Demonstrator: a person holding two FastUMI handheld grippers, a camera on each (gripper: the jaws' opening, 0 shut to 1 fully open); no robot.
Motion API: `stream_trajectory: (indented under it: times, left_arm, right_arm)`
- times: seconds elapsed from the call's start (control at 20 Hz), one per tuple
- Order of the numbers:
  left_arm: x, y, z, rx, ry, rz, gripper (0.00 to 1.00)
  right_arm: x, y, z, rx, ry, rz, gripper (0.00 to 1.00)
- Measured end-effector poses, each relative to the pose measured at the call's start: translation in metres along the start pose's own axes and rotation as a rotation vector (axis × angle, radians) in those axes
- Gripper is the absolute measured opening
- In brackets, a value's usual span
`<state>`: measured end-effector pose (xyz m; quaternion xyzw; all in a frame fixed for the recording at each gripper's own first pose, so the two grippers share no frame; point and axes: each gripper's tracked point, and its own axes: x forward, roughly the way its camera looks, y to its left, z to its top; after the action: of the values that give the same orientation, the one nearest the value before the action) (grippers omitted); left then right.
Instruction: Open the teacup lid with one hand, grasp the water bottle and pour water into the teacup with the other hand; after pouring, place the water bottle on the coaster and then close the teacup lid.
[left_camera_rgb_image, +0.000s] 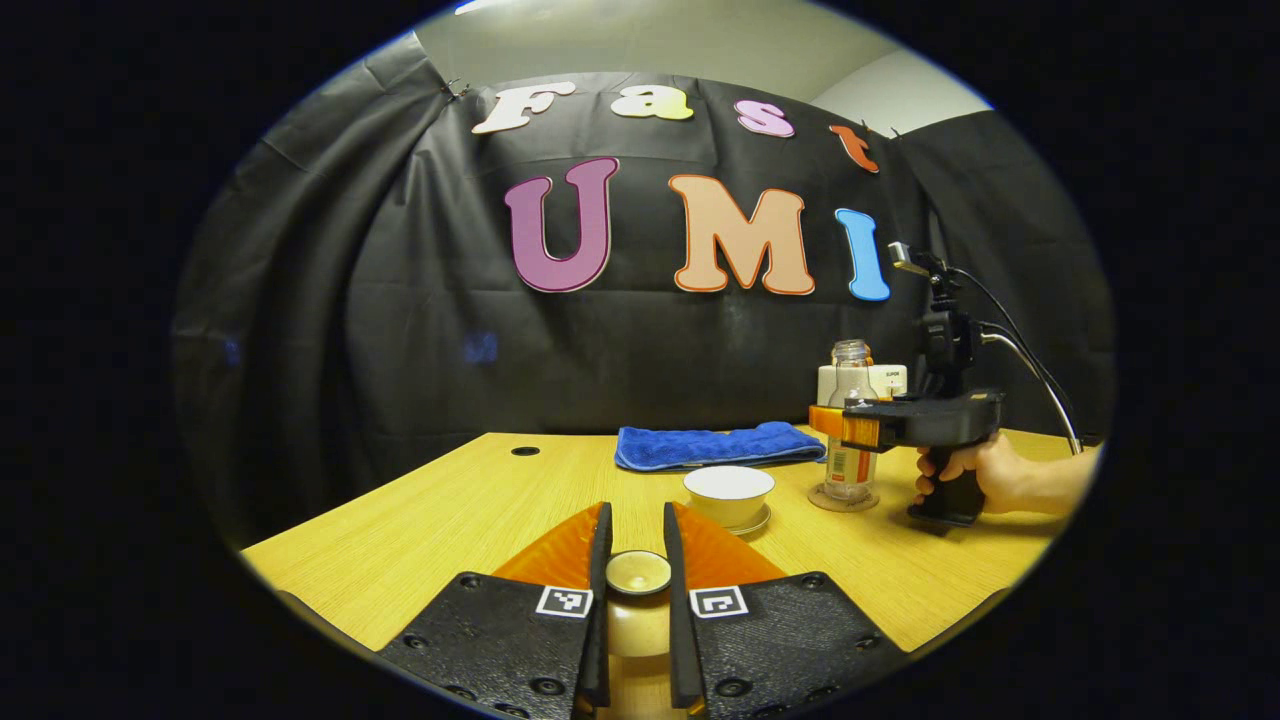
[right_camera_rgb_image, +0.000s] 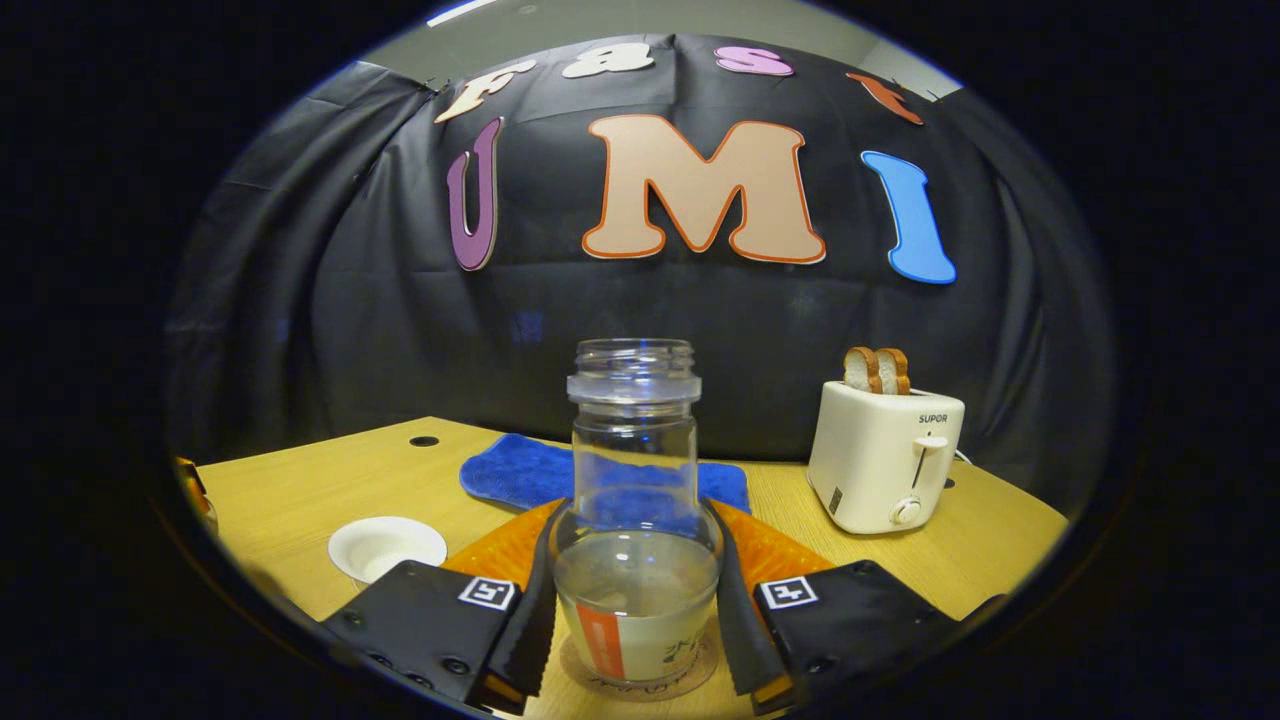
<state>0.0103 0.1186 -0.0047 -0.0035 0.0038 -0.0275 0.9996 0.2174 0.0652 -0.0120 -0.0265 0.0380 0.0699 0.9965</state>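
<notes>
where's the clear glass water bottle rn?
The clear glass water bottle stands upright on the round coaster between the right gripper fingers, with the blue folded towel behind and the white toaster to its right.

Ahead of the right gripper (right_camera_rgb_image: 636, 600), the water bottle (right_camera_rgb_image: 634, 500) hides most of the coaster (right_camera_rgb_image: 640, 682) beneath it and the blue towel's (right_camera_rgb_image: 520, 470) middle behind it.

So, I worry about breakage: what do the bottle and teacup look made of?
The water bottle looks like clear glass or hard plastic: see-through walls, threaded neck; which, I cannot tell. The teacup looks like glazed white ceramic: opaque, smooth, slightly glossy rim.
</notes>
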Motion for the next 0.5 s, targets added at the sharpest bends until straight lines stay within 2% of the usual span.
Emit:
stream_trajectory:
  times: [0.3, 0.5]
  left_arm:
    - [0.0002, 0.0003, -0.0001, 0.000, 0.000, 0.000, 0.21]
    - [-0.0003, 0.0003, 0.0007, 0.000, -0.001, 0.000, 0.21]
  right_arm:
    - [-0.0058, -0.0023, -0.0037, 0.006, -0.018, -0.020, 0.75]
    - [-0.0079, -0.0082, -0.0030, 0.065, -0.056, -0.028, 0.75]
